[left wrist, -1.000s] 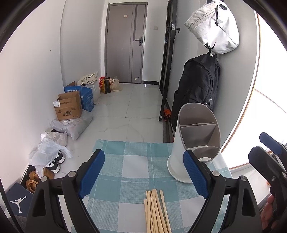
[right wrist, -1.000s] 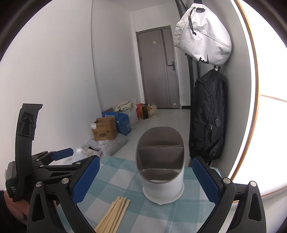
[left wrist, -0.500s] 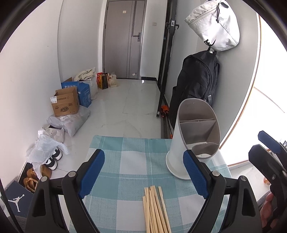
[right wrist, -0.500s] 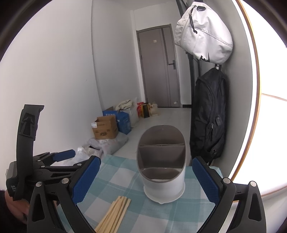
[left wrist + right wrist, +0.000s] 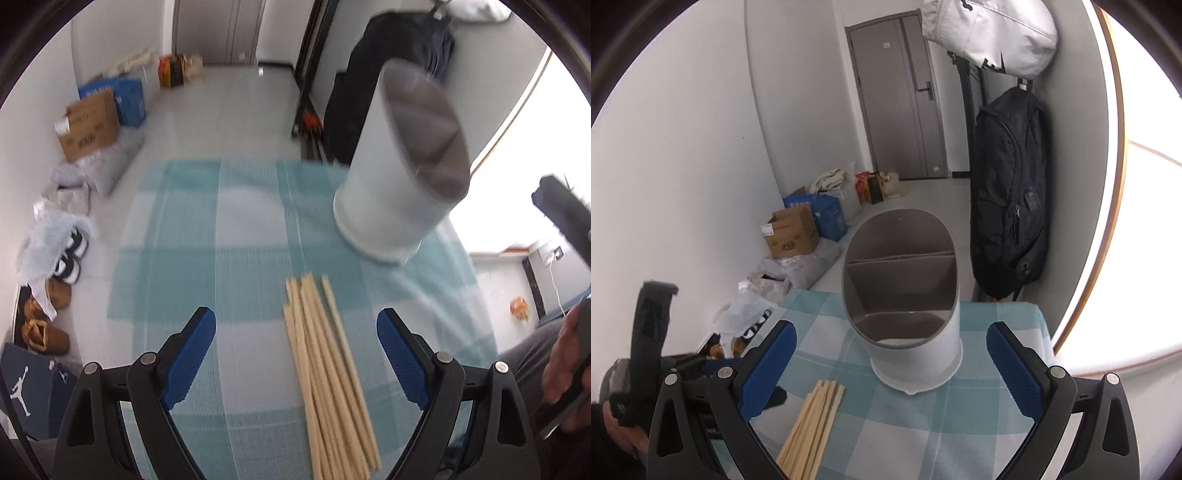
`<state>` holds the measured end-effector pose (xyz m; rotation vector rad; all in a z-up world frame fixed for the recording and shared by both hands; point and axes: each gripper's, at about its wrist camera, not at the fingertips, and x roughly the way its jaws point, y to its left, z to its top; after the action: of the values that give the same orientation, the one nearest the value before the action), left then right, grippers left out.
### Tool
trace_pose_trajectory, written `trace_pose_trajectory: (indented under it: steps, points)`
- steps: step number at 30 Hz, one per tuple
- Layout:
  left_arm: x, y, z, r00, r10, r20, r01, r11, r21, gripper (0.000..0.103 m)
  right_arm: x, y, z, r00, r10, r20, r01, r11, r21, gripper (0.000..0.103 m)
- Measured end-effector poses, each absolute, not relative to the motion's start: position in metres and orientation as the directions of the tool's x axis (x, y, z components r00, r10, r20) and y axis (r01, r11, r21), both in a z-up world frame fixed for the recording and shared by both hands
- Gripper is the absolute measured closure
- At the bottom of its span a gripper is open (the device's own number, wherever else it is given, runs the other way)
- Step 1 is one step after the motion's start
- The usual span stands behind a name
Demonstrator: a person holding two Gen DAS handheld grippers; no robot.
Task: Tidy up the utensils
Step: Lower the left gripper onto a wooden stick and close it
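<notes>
Here both hand-held grippers, left [image 5: 295, 354] and right [image 5: 891, 363], spread wide, empty; chopsticks [image 5: 327, 376] beside holder [image 5: 905, 314].

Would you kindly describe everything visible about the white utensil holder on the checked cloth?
The utensil holder is a tall oval tub, white outside and grey-brown inside, seemingly plastic. Its rim slants, higher at the back, and dividers split it into compartments; all that show look empty. It stands upright on the teal checked tablecloth, with a slightly flared base. The wooden chopsticks lie apart from it, and neither hand-held gripper touches it.
</notes>
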<state>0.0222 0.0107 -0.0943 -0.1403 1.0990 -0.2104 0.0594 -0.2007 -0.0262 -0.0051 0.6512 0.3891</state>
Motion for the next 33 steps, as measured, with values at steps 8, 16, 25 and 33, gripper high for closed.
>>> trace_pose_trajectory:
  steps: [8,16,25,33]
  points:
    - [0.029,0.011,-0.126,0.317,-0.235,-0.919,0.078,0.972,-0.221,0.042,0.070,-0.201,-0.034,0.651,0.382,-0.656,-0.354,0.917,0.183,0.000]
    - [0.025,0.006,-0.126,0.291,-0.226,-0.930,0.106,0.973,-0.203,0.080,0.075,-0.200,-0.039,0.611,0.407,-0.679,-0.368,0.905,0.212,0.000]
    - [0.024,0.014,-0.125,0.299,-0.248,-0.922,0.077,0.969,-0.236,0.100,0.076,-0.197,-0.040,0.592,0.418,-0.689,-0.373,0.900,0.225,0.000]
    - [0.024,0.028,-0.130,0.324,-0.176,-0.929,0.052,0.984,-0.168,0.100,0.075,-0.192,-0.043,0.588,0.405,-0.700,-0.369,0.905,0.213,0.000]
